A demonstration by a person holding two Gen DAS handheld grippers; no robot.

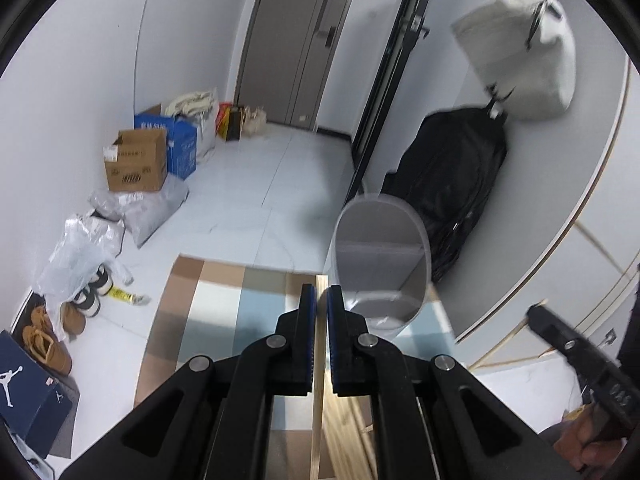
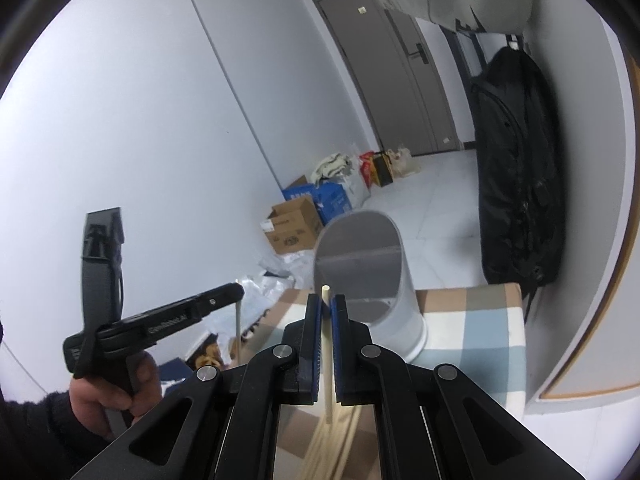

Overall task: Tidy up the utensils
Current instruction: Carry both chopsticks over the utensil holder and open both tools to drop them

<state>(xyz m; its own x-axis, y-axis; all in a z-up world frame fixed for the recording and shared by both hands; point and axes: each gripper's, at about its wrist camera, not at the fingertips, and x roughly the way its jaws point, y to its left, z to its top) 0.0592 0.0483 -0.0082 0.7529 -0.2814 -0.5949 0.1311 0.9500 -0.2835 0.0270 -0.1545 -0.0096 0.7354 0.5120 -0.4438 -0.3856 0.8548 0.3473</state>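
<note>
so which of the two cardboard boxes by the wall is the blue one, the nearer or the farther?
The farther one: the blue box stands behind the plain brown cardboard box, toward the door.

Matt black plastic with bright metal rivets is seen on the left tool (image 1: 322,296) and the right tool (image 2: 326,306), their pads (image 2: 316,332) ribbed blue rubber. Pale, smooth wood is shown by each held chopstick (image 1: 319,360). The grey holder (image 2: 360,276) looks smooth matt plastic; the worktop (image 2: 472,320) is covered in checked woven cloth.
</note>
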